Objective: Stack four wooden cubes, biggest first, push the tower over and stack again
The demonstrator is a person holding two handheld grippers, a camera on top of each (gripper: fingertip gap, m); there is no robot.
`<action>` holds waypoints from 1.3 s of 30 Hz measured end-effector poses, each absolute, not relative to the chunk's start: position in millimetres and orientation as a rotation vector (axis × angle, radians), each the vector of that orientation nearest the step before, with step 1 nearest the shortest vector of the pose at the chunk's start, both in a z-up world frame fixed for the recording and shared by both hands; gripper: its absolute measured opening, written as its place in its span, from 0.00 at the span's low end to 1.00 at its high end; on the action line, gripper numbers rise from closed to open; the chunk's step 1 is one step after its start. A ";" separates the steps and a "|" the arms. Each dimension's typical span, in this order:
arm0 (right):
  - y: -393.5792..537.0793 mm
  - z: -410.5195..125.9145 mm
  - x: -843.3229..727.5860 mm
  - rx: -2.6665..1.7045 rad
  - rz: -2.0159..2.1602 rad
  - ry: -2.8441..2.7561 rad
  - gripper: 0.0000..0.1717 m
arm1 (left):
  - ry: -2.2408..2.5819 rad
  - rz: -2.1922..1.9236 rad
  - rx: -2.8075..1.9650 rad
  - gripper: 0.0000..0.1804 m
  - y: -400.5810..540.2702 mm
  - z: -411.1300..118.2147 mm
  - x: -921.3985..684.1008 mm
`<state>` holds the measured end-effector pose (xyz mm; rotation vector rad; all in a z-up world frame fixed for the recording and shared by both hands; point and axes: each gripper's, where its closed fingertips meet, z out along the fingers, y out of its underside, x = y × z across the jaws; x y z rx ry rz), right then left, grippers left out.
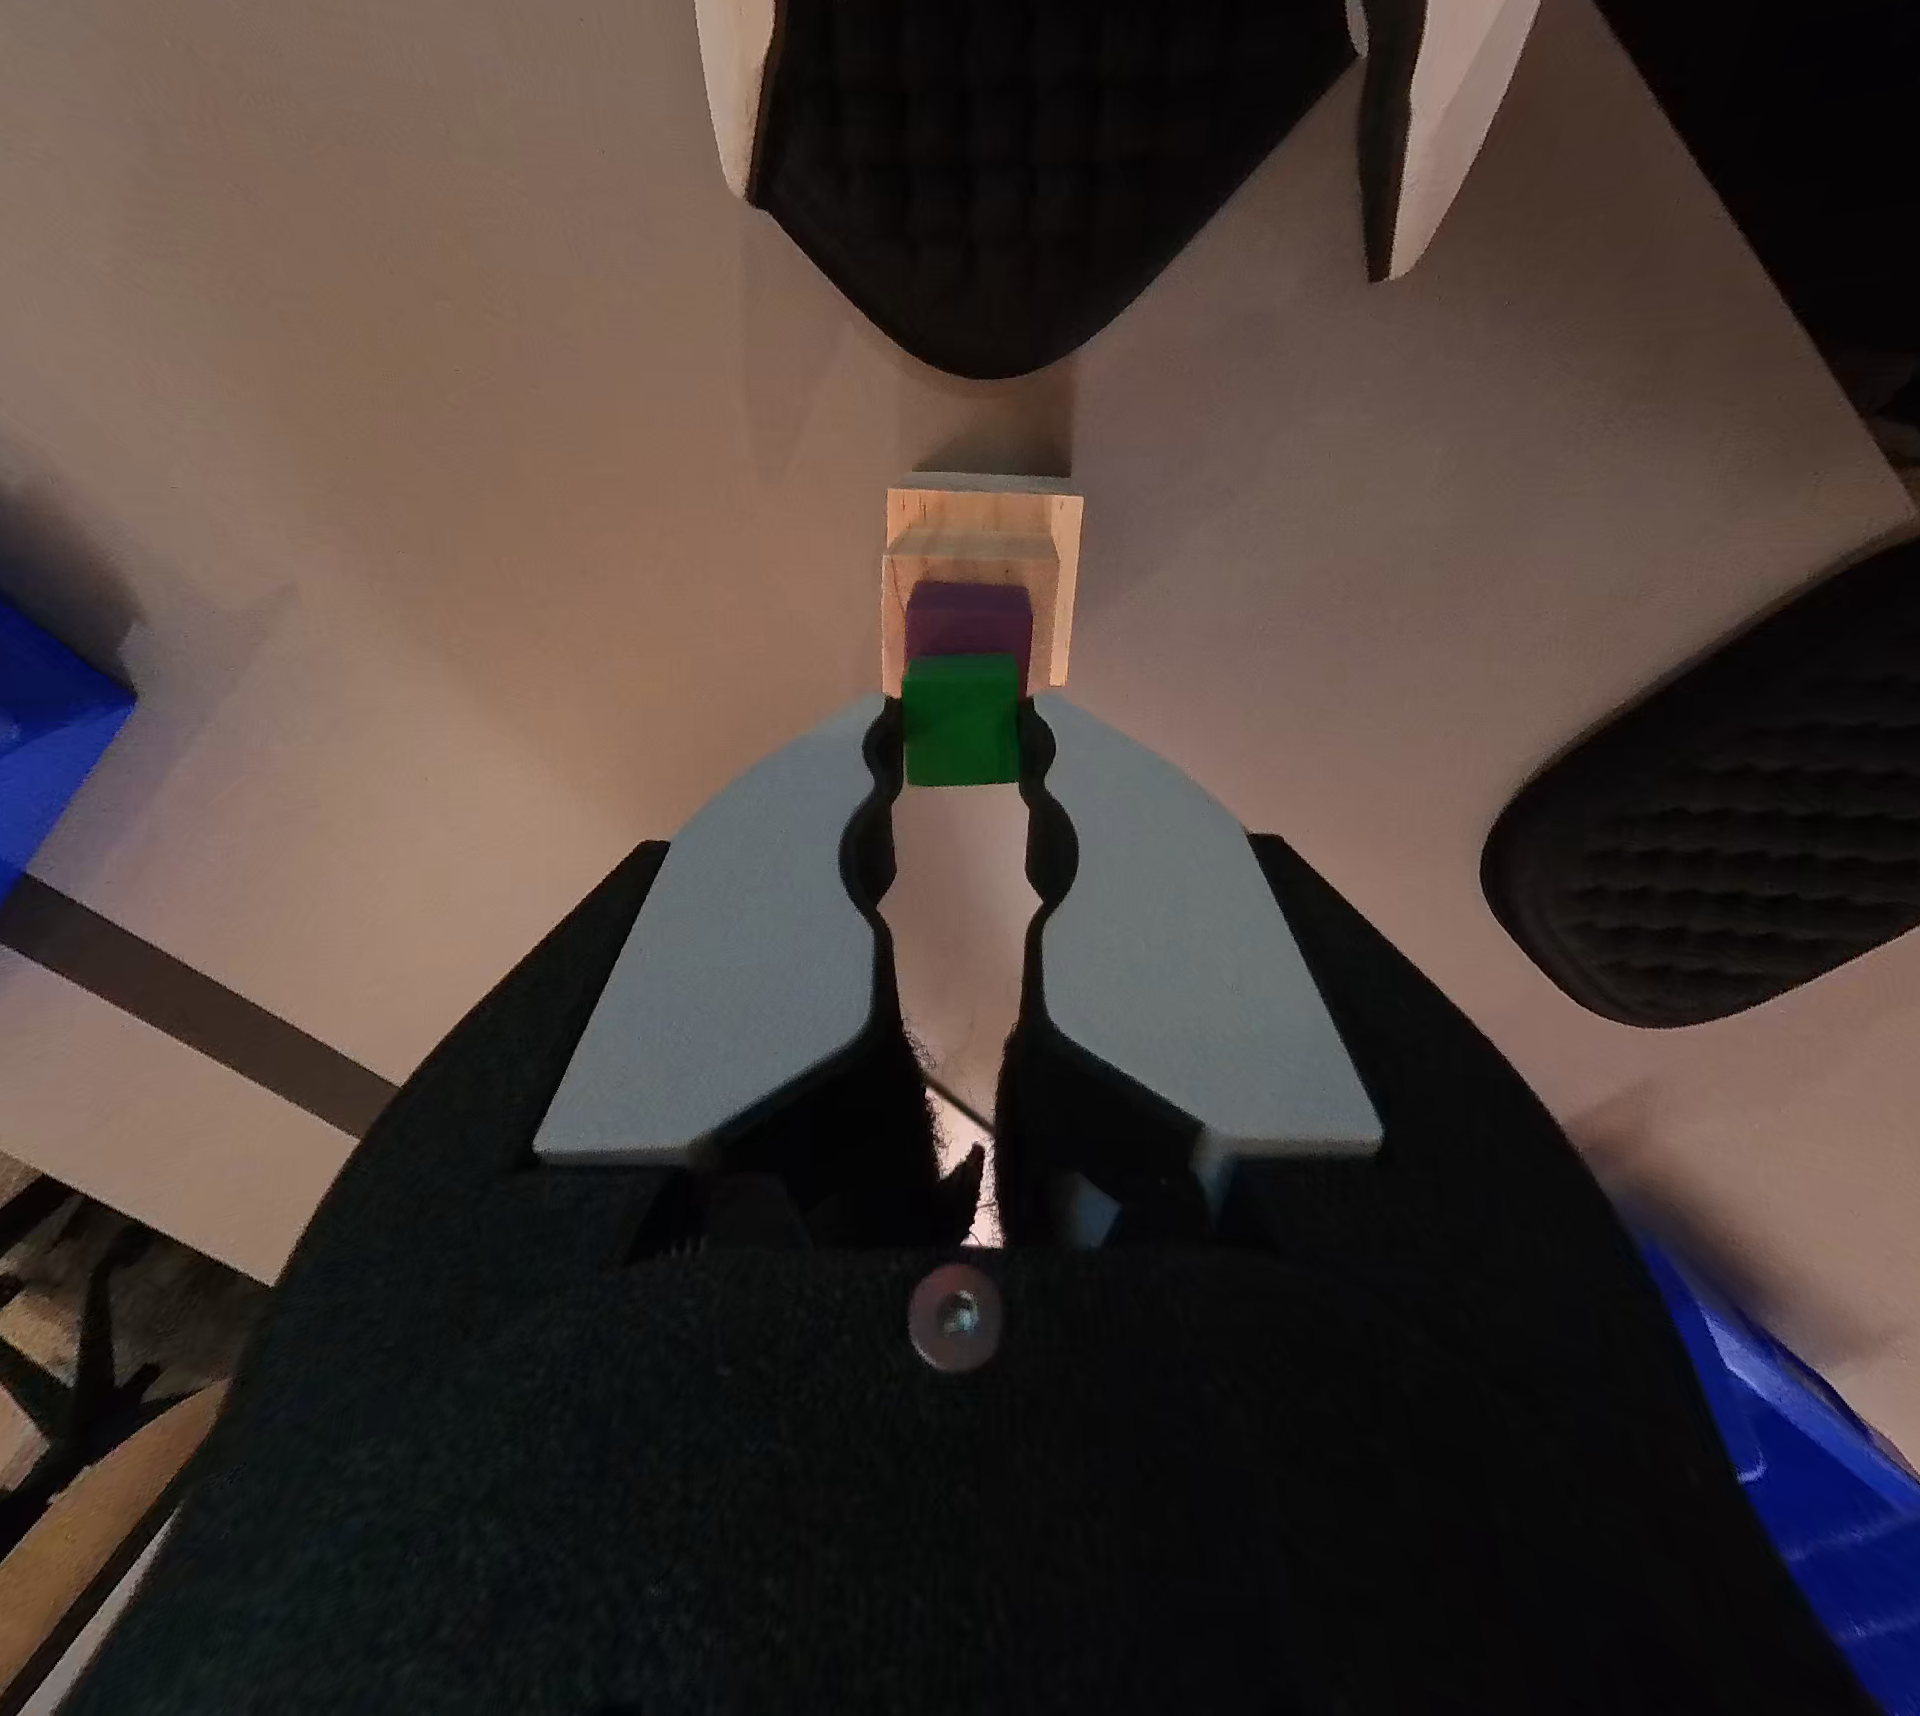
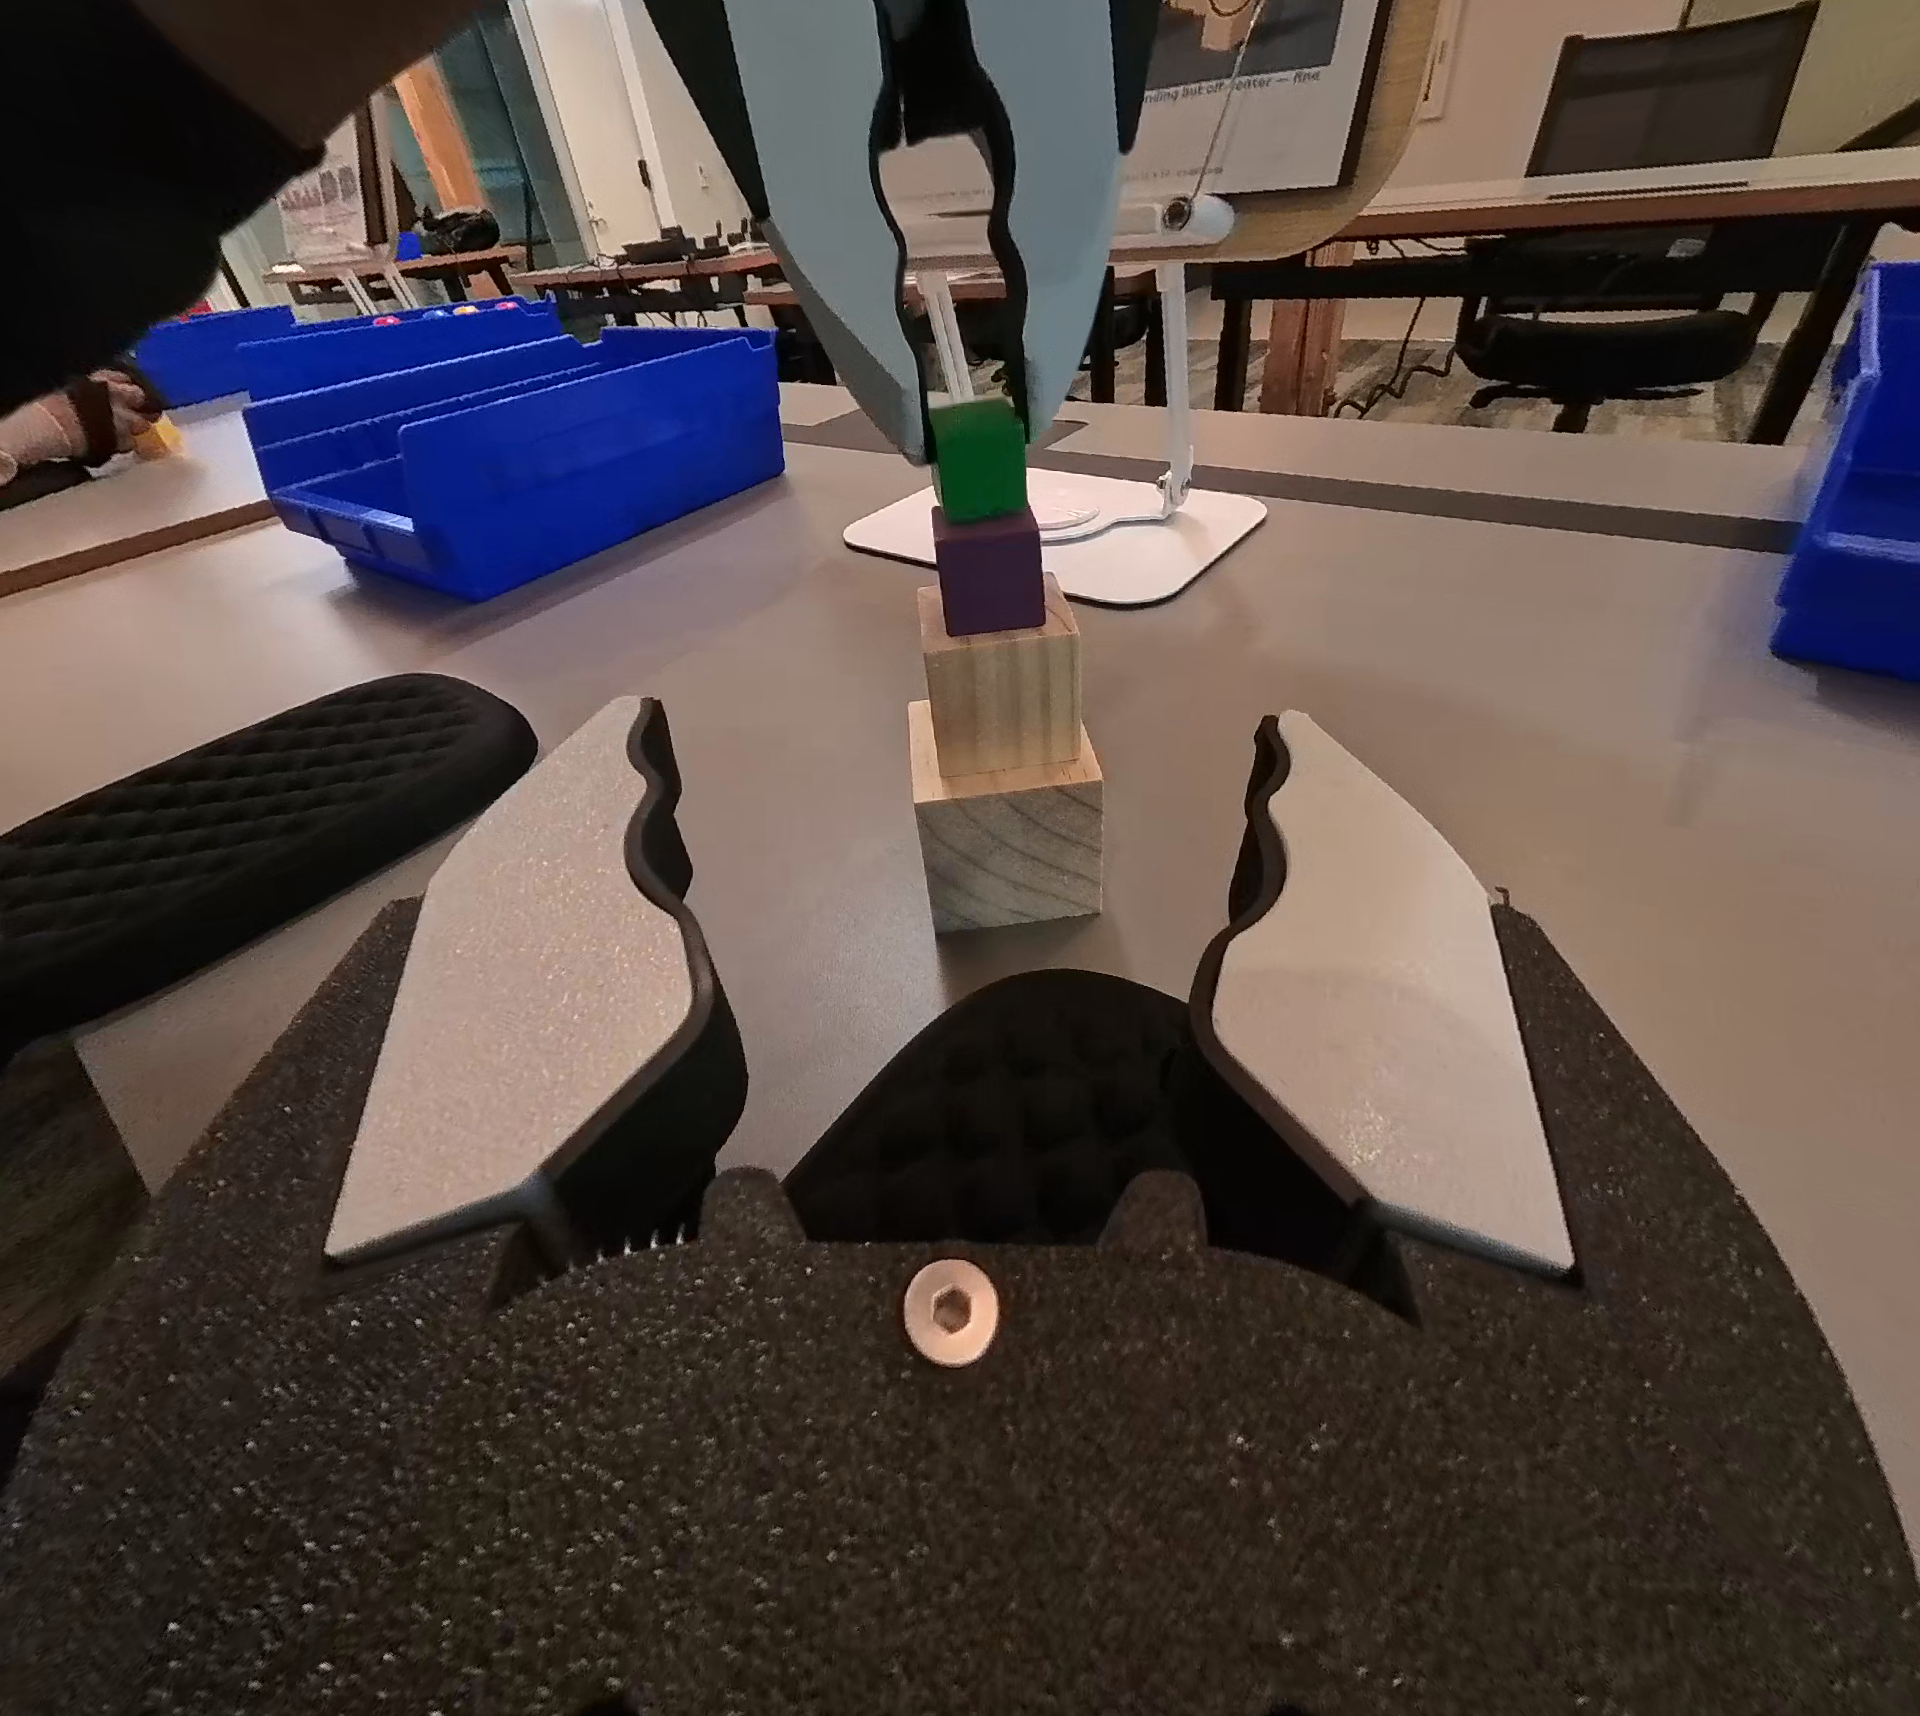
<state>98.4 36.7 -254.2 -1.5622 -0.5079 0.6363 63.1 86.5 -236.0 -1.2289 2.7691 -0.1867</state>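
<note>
Left tool comes down from above with its black pads pressed on two opposite sides of a small green wooden cube, which we see sitting on, or perhaps a hair above, a small purple cube; the contact line between the two is too fine for us to settle. Below the purple cube stand two pale bare-wood cubes, a smaller one on a larger one, the whole column rising from the grey counter. We judge the grip is taken high on the green cube so its lower part stays free to seat on the purple one, and the tool points straight down to keep the column from being pushed sideways.

Right tool lies low, near the counter, aimed level at the column's base, its fingers spread wide and holding nothing; the larger wood cube stands ahead of them, untouched. A black padded rest lies to its left, with blue plastic bins and a white stand base beyond.
</note>
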 end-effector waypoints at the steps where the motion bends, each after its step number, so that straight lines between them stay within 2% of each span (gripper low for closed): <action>1: 36.7 -254.2 98.6 -1.562 0.638 -0.507 0.60 | 2.768 -0.188 -1.231 0.11 86.7 -236.6 63.1; 29: 36.8 -253.5 99.2 -1.558 0.640 -0.503 0.60 | 2.749 -0.234 -1.257 0.14 85.8 -237.3 63.9; 39: 36.6 -253.3 99.4 -1.558 0.642 -0.502 0.60 | 2.760 -0.236 -1.242 0.12 84.5 -237.5 65.2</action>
